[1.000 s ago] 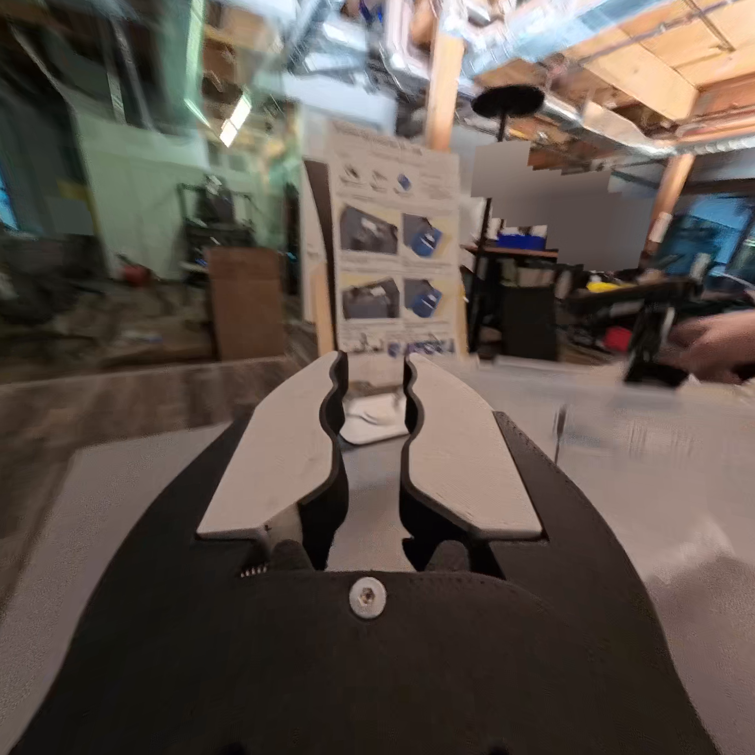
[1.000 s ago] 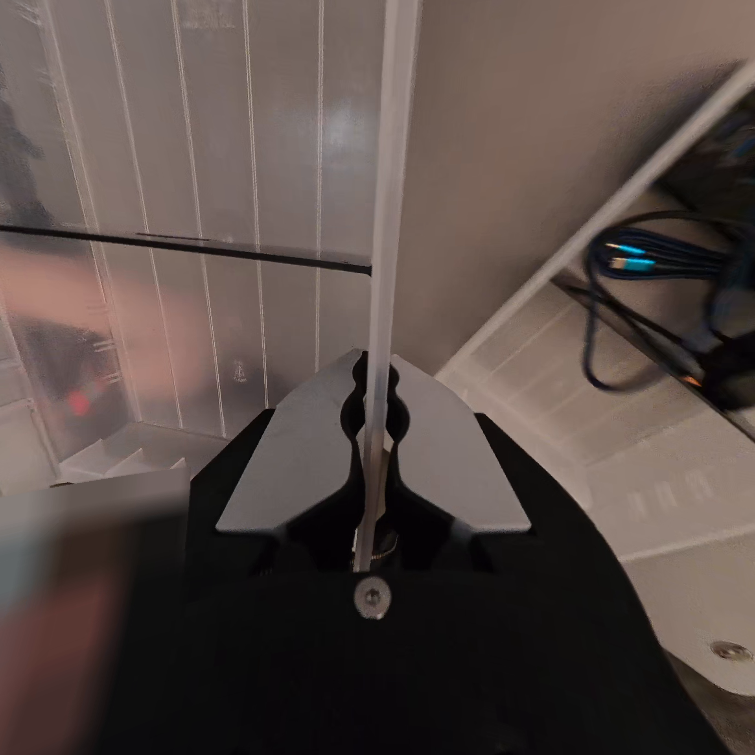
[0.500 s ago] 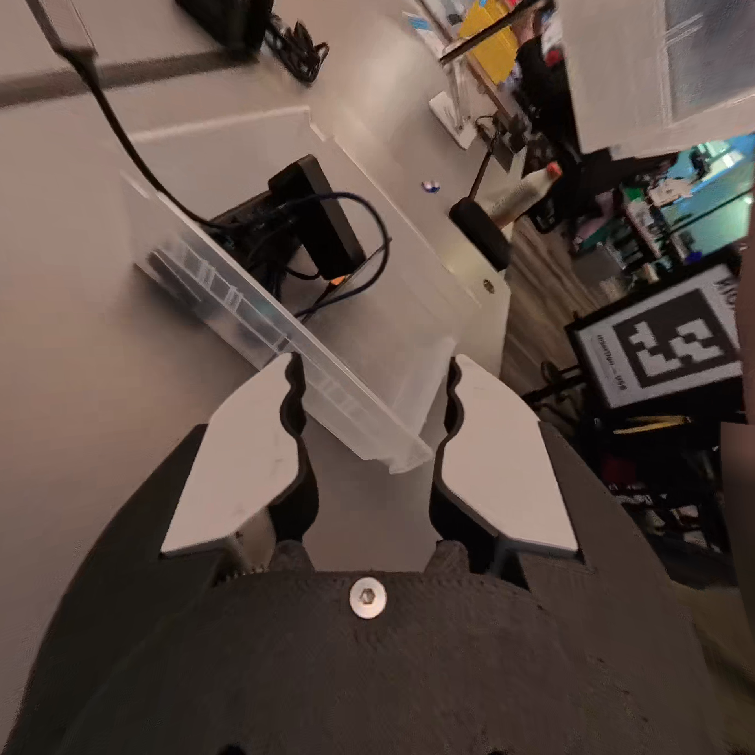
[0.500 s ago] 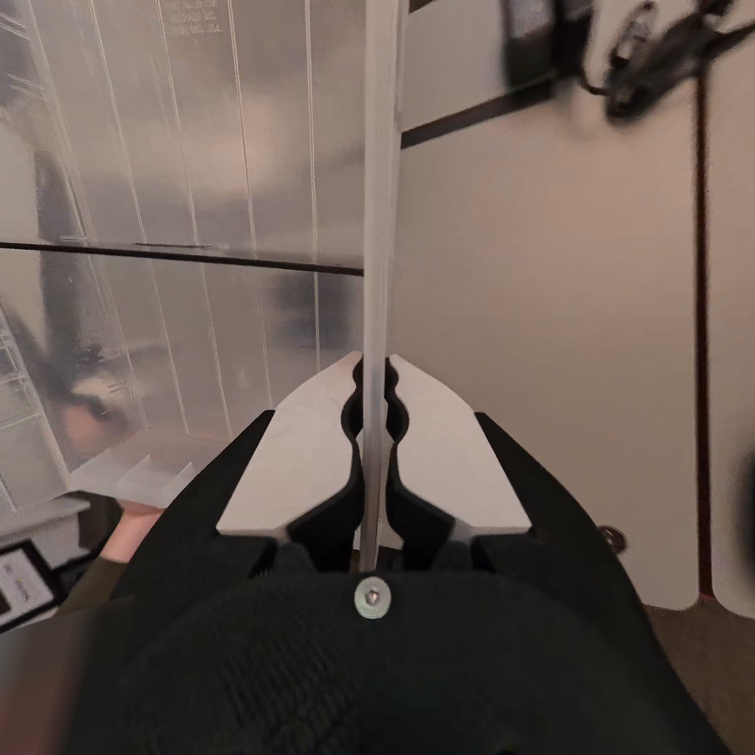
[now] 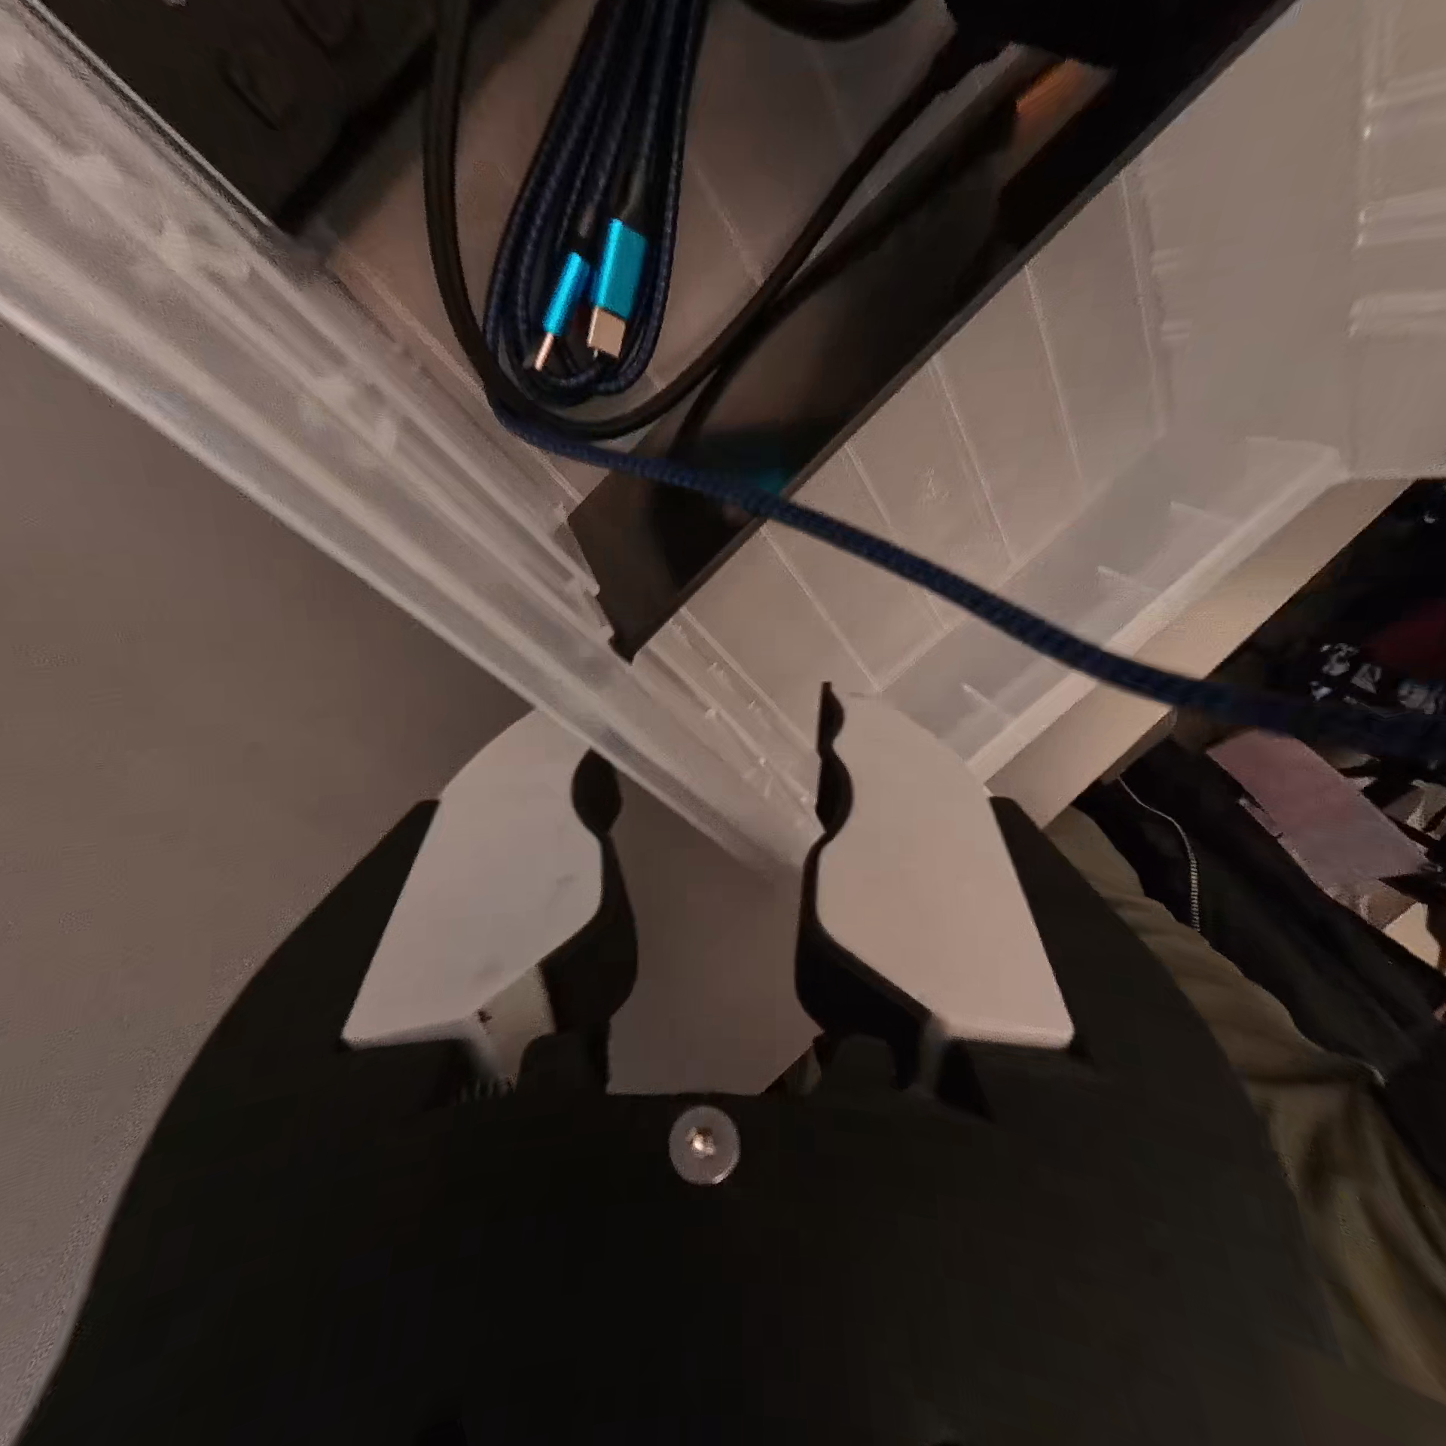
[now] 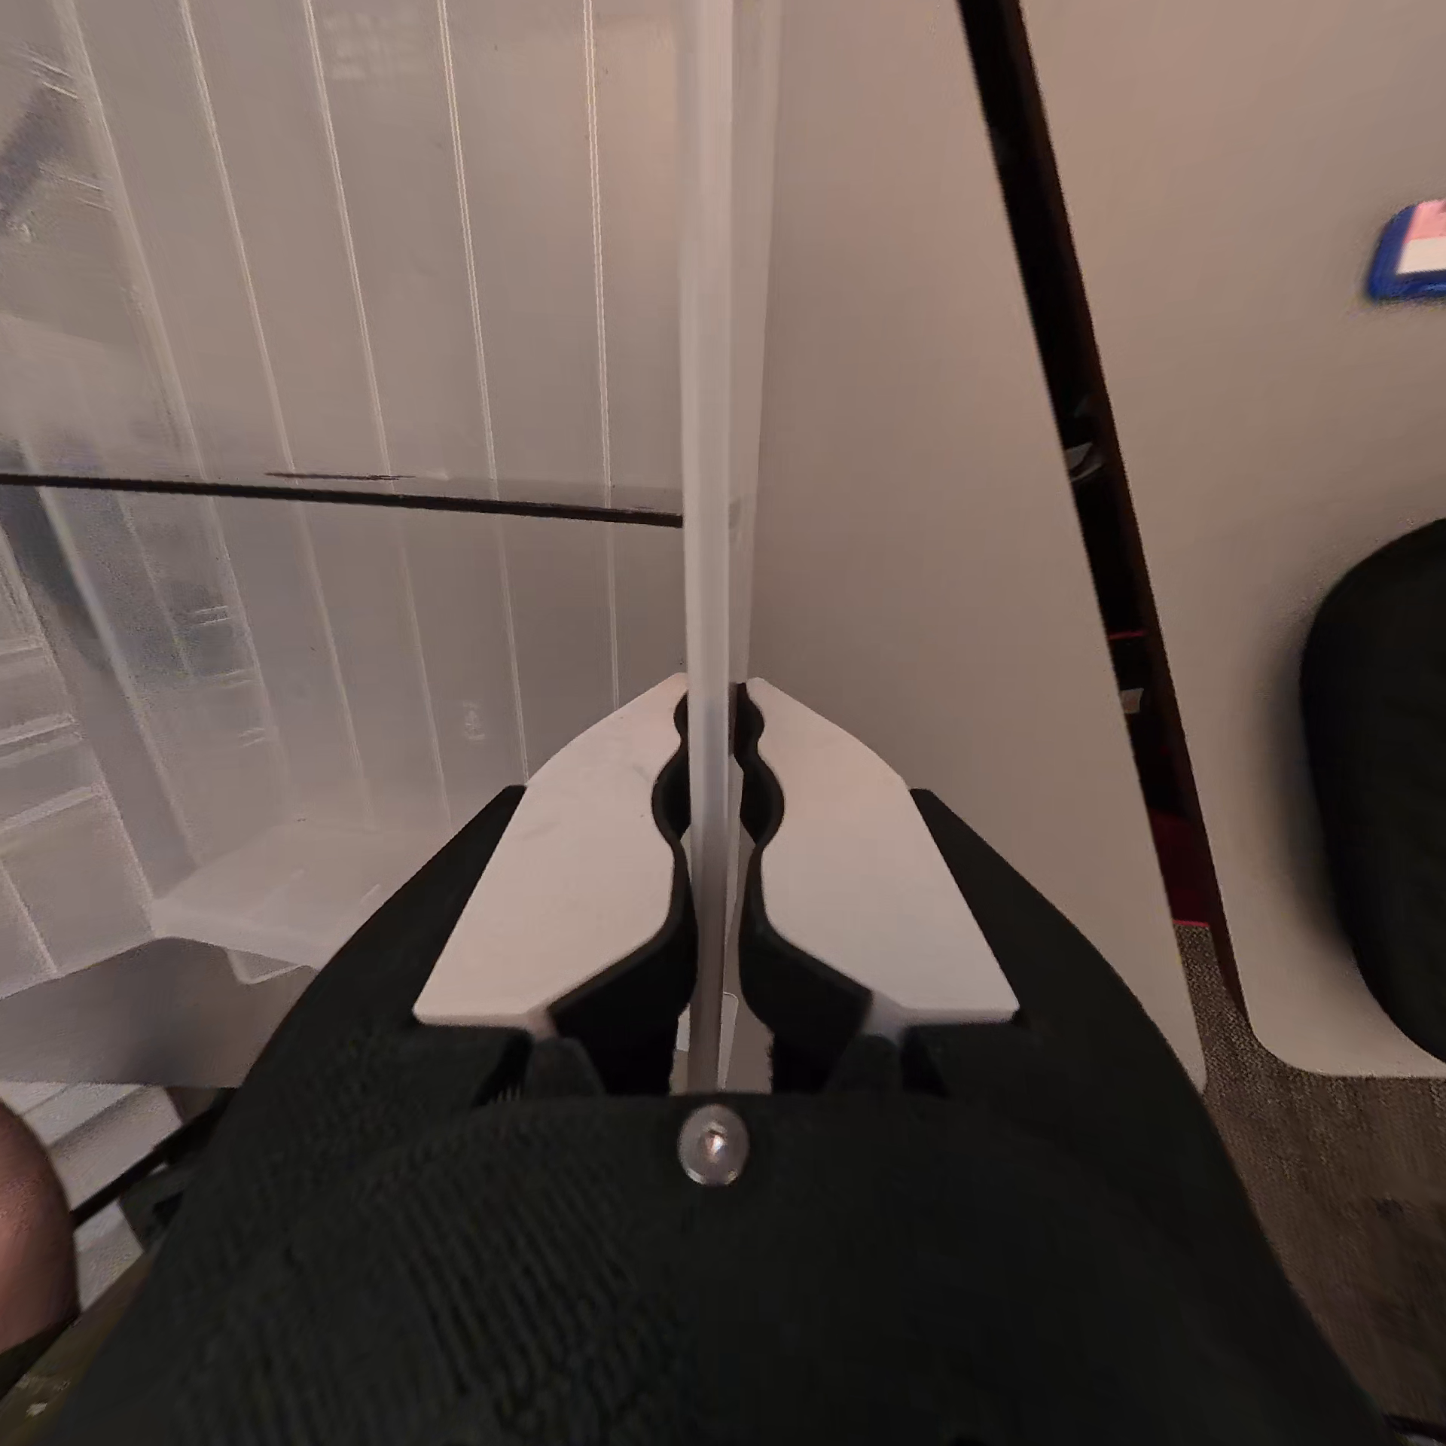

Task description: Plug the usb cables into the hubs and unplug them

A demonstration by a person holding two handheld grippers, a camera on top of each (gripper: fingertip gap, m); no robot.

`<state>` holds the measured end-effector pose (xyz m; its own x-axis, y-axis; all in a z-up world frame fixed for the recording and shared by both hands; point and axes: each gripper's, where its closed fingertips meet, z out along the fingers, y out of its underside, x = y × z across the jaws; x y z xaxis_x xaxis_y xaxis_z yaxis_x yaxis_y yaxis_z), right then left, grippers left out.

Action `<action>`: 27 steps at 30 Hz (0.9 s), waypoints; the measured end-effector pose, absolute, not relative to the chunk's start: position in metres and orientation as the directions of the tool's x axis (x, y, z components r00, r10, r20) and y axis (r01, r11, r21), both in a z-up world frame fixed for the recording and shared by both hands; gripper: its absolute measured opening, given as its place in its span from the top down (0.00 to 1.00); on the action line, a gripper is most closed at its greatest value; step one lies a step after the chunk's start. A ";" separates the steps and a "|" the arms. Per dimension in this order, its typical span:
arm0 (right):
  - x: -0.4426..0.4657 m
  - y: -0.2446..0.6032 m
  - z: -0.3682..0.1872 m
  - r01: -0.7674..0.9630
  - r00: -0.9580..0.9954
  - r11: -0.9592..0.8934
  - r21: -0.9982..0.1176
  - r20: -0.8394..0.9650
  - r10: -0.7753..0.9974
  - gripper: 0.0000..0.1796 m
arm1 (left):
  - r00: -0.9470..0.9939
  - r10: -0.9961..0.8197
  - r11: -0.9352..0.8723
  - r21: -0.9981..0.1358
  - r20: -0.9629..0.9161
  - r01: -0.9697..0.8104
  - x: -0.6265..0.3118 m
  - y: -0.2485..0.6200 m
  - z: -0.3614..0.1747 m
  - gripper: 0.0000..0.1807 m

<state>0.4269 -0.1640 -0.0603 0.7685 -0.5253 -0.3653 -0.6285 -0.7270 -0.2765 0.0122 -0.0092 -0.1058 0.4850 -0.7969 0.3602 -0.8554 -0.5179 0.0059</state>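
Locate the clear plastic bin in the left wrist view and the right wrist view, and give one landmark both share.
Left wrist view: the clear plastic bin crosses diagonally from upper left to the open left gripper, its rim between the fingers.
Right wrist view: its wall fills the left half, its rim rising at centre, clamped in the right gripper.
Shared landmark: the beige tabletop beneath the bin.

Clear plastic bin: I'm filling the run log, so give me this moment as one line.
right hand-held gripper: shut on clear plastic bin rim | left hand-held gripper: open, straddling bin edge | blue braided usb cable: loose, unplugged
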 end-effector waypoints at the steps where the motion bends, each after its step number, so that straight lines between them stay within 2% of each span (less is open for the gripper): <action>1: 0.423 -0.162 -0.066 -0.620 0.774 -0.736 -0.270 -0.366 -0.517 0.96 | 0.499 -0.799 -0.525 0.015 0.335 -0.851 0.011 -0.005 -0.106 0.79; 5: 0.406 -0.154 -0.084 -0.576 0.797 -0.778 -0.250 -0.381 -0.468 0.96 | 0.515 -0.857 -0.516 -0.013 0.028 -0.857 -0.022 0.044 -0.116 0.93; 9: 0.387 -0.148 -0.099 -0.537 0.815 -0.811 -0.233 -0.391 -0.427 0.96 | 0.600 -0.767 -0.637 -0.147 0.227 -0.757 -0.044 0.066 -0.115 0.97; 12: 0.376 -0.145 -0.109 -0.509 0.826 -0.836 -0.206 -0.390 -0.407 0.96 | 0.607 -0.778 -0.628 -0.199 0.164 -0.752 -0.088 0.086 -0.114 0.98; 19: 0.380 -0.144 -0.127 -0.448 0.870 -0.880 -0.160 -0.304 -0.388 0.96 | 0.772 -0.603 -0.796 -0.223 0.201 -0.563 -0.233 0.123 -0.112 0.97; 24: 0.403 -0.137 -0.127 -0.367 0.926 -0.916 -0.164 -0.158 -0.342 0.97 | 0.899 -0.360 -0.914 -0.289 0.248 -0.286 -0.337 0.138 -0.110 0.96; 27: 0.409 -0.131 -0.127 -0.361 0.926 -0.920 -0.149 -0.169 -0.337 0.97 | 0.948 -0.225 -0.942 -0.298 0.223 -0.154 -0.390 0.138 -0.109 0.97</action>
